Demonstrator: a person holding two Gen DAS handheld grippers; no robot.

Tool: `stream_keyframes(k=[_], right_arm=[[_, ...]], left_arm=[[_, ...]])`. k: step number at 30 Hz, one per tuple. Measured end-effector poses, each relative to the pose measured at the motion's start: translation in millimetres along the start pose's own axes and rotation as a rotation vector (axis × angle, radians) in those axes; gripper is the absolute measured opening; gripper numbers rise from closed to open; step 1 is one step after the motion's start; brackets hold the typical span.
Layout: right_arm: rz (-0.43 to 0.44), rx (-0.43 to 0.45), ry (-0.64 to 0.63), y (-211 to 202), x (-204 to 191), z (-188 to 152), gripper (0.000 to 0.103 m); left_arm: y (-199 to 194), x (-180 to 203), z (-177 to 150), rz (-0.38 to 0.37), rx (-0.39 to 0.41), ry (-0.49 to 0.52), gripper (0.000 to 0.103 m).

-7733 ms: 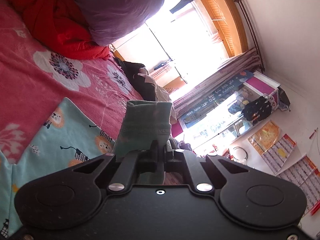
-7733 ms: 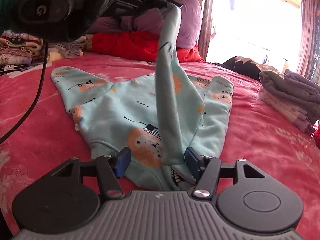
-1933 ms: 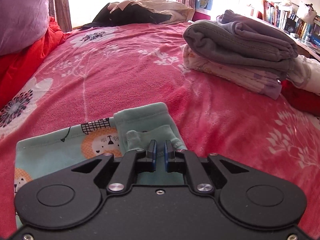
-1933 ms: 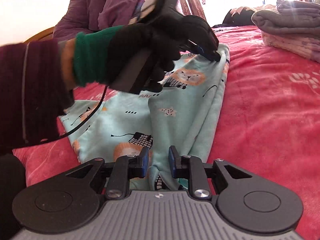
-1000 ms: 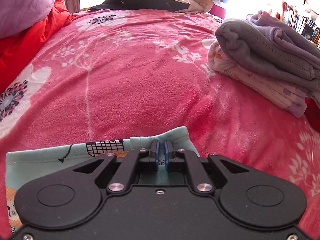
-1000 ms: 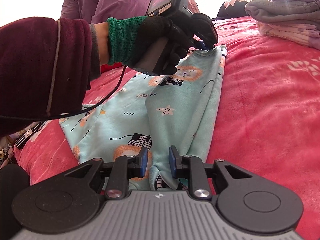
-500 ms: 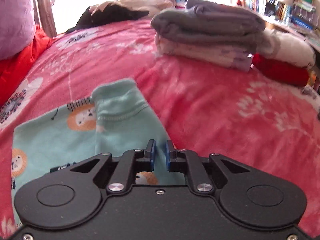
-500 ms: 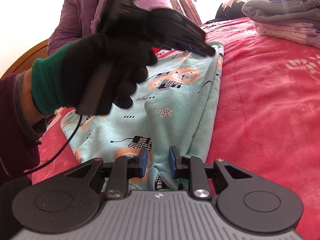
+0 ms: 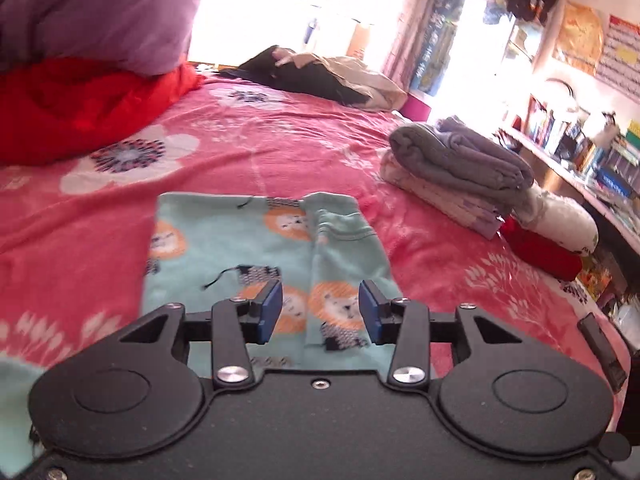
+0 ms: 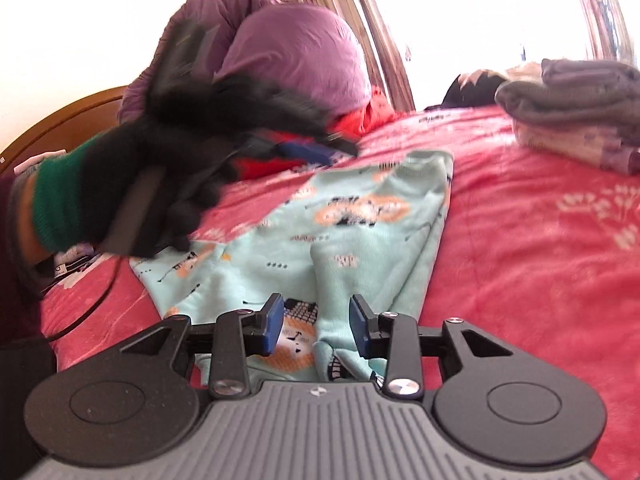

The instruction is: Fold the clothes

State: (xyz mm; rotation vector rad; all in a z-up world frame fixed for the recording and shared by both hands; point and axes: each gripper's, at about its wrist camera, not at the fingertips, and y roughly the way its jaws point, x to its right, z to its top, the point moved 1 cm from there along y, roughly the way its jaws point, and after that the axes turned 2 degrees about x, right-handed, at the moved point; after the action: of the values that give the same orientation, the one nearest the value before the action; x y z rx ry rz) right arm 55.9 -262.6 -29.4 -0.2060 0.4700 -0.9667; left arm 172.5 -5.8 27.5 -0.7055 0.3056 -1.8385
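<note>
Left gripper point(image 9: 320, 312) and right gripper point(image 10: 316, 324) hovered with jaws apart over the mint lion-print garment point(image 9: 240, 248); folded stack point(image 9: 460, 172) at two o'clock.

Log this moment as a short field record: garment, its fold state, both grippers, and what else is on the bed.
garment: mint lion-print top, flat on the pink floral blanket
fold state: one sleeve laid over the body
left gripper: open, above the sleeve
right gripper: open, over the garment's near end
left hand: black glove, motion-blurred
also on bed: folded clothes stack, purple duvet, red bedding
</note>
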Motion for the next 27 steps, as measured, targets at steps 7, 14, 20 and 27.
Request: stream_keyframes(k=[7,14,20,27], right_arm=[[-0.023,-0.011,-0.186,-6,-44,-6,0.037],[-0.021,-0.133,-0.369,-7,-101,-35,0.037],[-0.032,-0.216,-0.407,-2,-120,-52,0.041],[-0.014,-0.186,-0.309,-4,-116,-49,0.041]], left_arm=[[-83,-79,-68,0.127,0.020,-0.355,0.045],[-105,-107,-99,0.161,-0.001,-0.577,0.049],[-97,-124,-121,0.097,0.000,-0.730,0.049],[-87,-128,-127,0.076,0.089,-0.763,0.034]])
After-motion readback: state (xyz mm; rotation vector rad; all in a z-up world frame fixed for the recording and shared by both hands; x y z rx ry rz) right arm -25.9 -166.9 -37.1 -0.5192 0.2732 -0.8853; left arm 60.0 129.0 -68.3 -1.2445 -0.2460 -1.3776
